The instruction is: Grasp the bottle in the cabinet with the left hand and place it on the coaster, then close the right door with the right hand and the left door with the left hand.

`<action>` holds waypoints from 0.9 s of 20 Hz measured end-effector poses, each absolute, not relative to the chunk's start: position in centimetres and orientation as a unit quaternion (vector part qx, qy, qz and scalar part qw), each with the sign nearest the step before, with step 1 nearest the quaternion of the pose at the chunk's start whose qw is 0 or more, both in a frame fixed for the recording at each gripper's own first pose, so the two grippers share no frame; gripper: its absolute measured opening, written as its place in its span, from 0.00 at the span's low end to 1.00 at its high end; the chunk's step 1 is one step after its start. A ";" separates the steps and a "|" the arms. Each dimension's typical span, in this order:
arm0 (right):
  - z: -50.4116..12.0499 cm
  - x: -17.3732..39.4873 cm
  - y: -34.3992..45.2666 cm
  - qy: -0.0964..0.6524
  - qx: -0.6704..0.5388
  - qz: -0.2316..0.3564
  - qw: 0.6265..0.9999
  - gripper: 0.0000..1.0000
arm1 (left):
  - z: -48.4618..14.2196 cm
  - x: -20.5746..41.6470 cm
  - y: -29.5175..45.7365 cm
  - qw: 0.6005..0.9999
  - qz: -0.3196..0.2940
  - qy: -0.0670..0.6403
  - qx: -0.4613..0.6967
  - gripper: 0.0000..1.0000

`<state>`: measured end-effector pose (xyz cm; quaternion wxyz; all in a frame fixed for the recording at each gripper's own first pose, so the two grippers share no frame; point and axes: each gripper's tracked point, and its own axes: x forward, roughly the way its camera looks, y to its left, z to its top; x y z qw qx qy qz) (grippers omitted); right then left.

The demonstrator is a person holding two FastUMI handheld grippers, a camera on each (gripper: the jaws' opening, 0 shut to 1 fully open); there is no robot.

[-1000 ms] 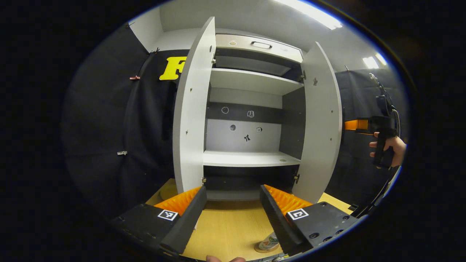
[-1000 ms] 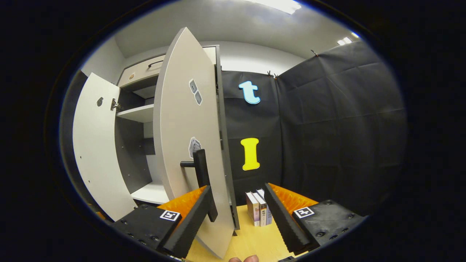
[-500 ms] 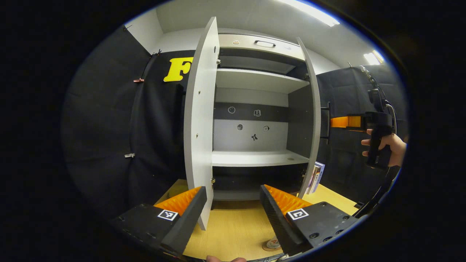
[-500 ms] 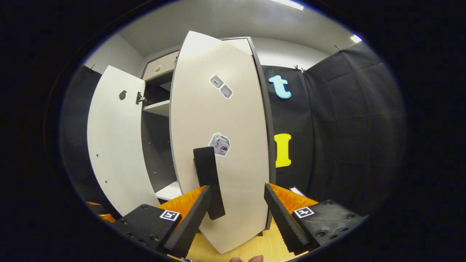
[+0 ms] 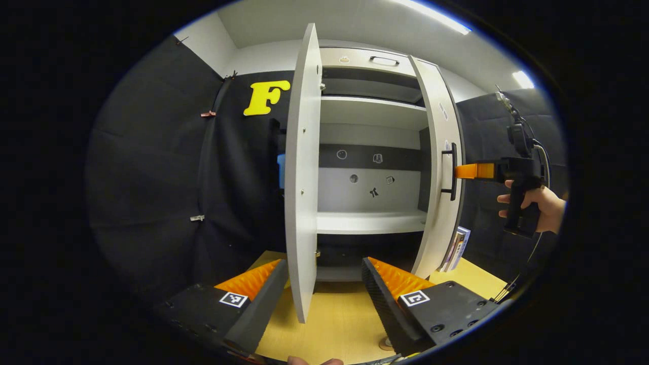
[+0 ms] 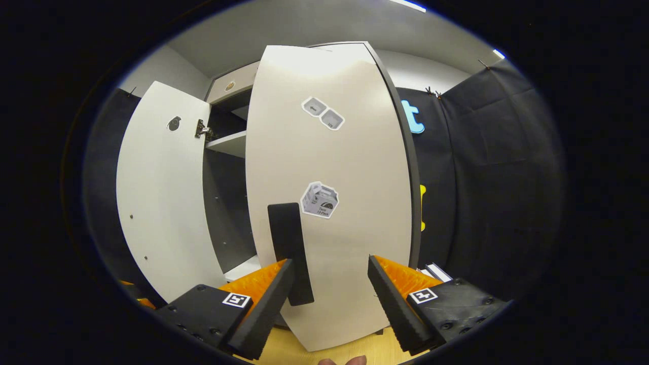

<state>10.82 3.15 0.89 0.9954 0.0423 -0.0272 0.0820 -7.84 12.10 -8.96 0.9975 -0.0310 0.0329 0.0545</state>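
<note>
In the left gripper view the white cabinet (image 5: 372,223) stands ahead with bare shelves. Its left door (image 5: 300,177) stands wide open, edge-on to me, just beyond my open left gripper (image 5: 324,284). The right door (image 5: 440,152) is swung most of the way shut. My right gripper (image 5: 458,171), held by a hand (image 5: 537,203), touches that door at its black handle (image 5: 451,172). In the right gripper view the right door's outer face (image 6: 334,167) is close ahead, and the handle (image 6: 290,248) runs down by the left finger of my open right gripper (image 6: 329,284). A sliver of the coaster (image 5: 385,343) shows on the table.
The cabinet stands on a wooden table (image 5: 334,319). Some books (image 5: 456,248) stand upright right of the cabinet, and their tops (image 6: 433,271) show past the door's edge. A drawer with a handle (image 5: 383,61) tops the cabinet. Black cloth walls close in both sides.
The right door has swung steadily toward shut with my right gripper following against it. My left gripper has shifted so that the left door now lies edge-on between its fingers.
</note>
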 end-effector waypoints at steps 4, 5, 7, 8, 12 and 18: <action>0.8 11.9 4.0 -0.024 0.040 0.082 0.996 0.97 | -8.8 -8.5 13.4 0.996 0.068 0.033 -0.036 0.93; 0.8 12.0 4.1 -0.022 0.040 0.081 0.996 0.97 | -8.7 -8.6 13.7 0.996 0.071 0.034 -0.040 0.93; 0.8 11.8 3.9 -0.021 0.041 0.076 0.996 0.97 | -8.5 -8.9 14.5 0.995 0.076 0.035 -0.048 0.93; 0.9 11.6 4.0 -0.021 0.045 0.076 0.996 0.97 | -8.4 -9.0 15.0 0.995 0.079 0.035 -0.051 0.93; 1.4 9.7 3.7 -0.030 0.047 0.074 0.996 0.97 | -6.5 -8.9 17.9 0.993 0.099 0.029 -0.050 0.93; 0.4 6.4 3.9 -0.021 0.011 0.080 0.997 0.98 | -2.6 -6.1 24.2 0.989 0.140 0.005 -0.037 0.93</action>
